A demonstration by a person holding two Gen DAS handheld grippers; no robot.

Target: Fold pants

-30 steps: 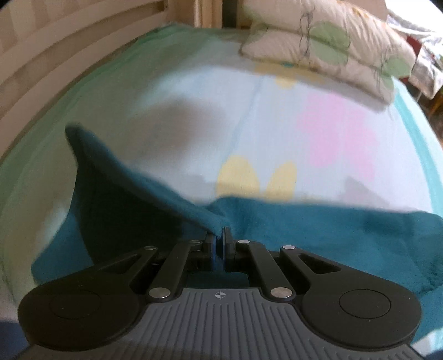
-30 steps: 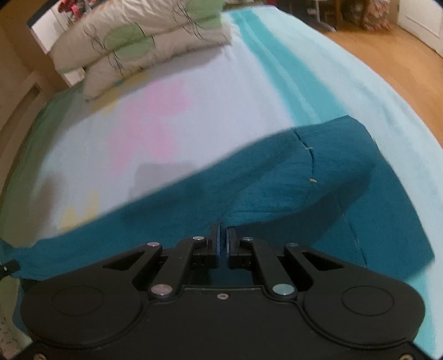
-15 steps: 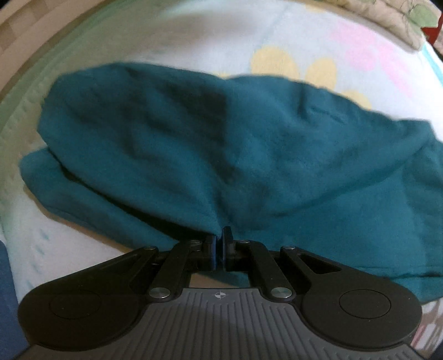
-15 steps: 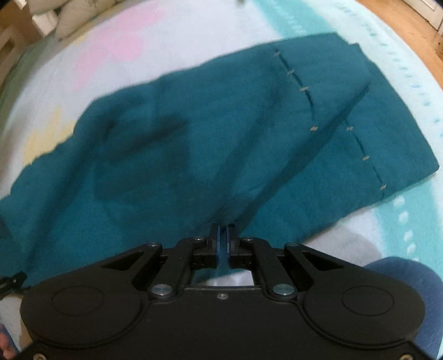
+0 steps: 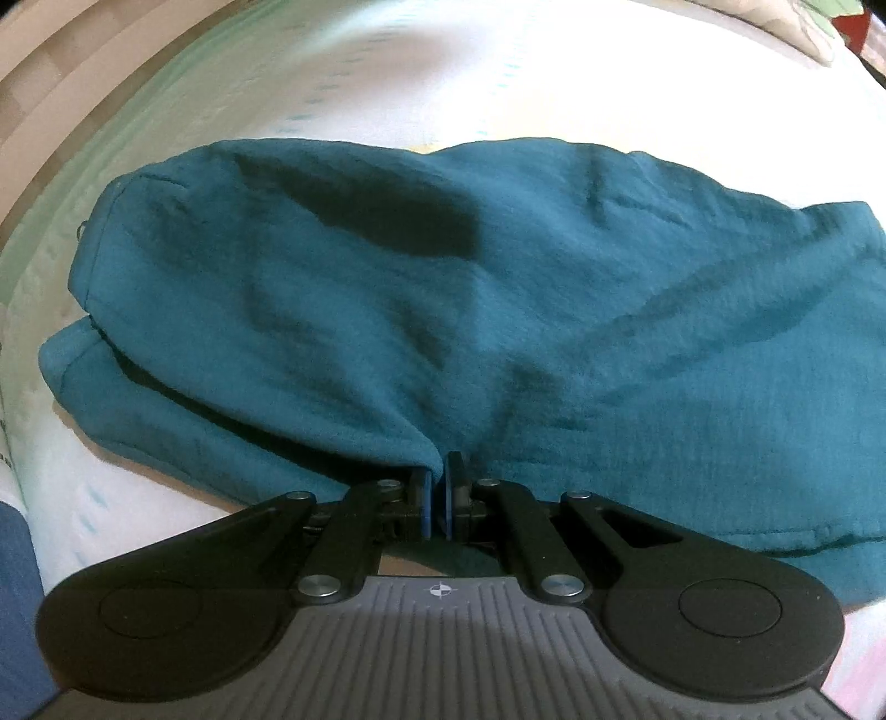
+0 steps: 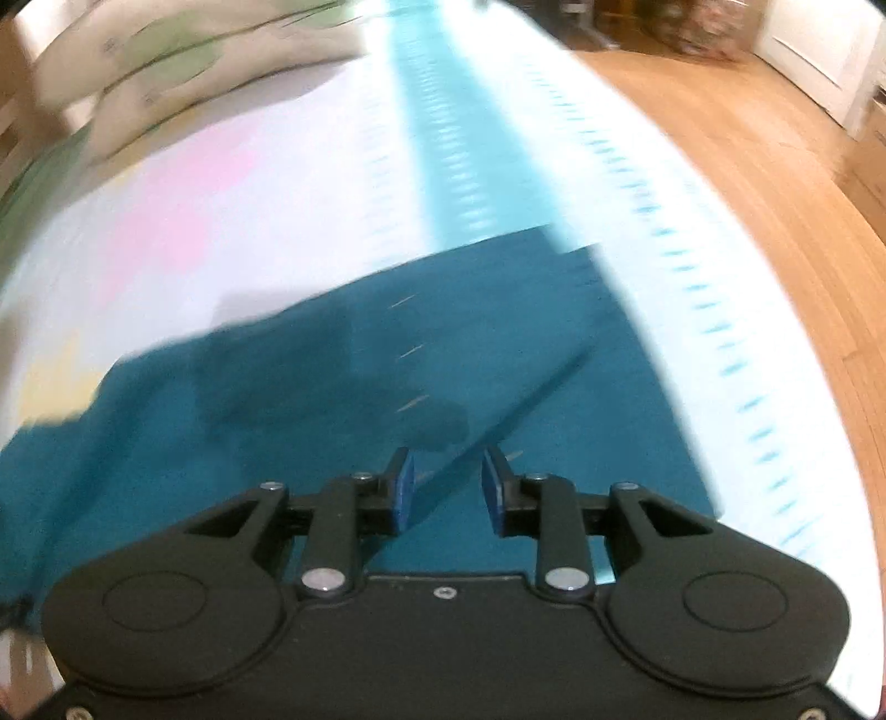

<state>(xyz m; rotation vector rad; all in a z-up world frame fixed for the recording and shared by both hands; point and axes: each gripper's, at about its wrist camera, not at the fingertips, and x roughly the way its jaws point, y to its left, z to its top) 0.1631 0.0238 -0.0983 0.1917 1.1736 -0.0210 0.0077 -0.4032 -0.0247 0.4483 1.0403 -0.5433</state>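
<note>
- Left wrist view: the teal pants (image 5: pixel 454 310) lie folded over themselves on the pale bedspread (image 5: pixel 343 72), one layer lapping another at the left edge. The left gripper (image 5: pixel 438 476) has its jaws together, pinching a fold of the pants at the near edge; the cloth rises in a small ridge to the pads (image 5: pixel 425 498). A pillow (image 5: pixel 797 22) shows at the far top right.
- Right wrist view (blurred): the right gripper (image 6: pixel 447 471) stands with its jaws apart, having just been opening; nothing is pressed between the blue pads (image 6: pixel 404 493). The pants (image 6: pixel 498 354) lie flat beneath it on the bedspread (image 6: pixel 310 183), near the bed's edge. Wooden floor (image 6: pixel 747 166) lies to the right, pillows (image 6: pixel 183 72) at the far left.
</note>
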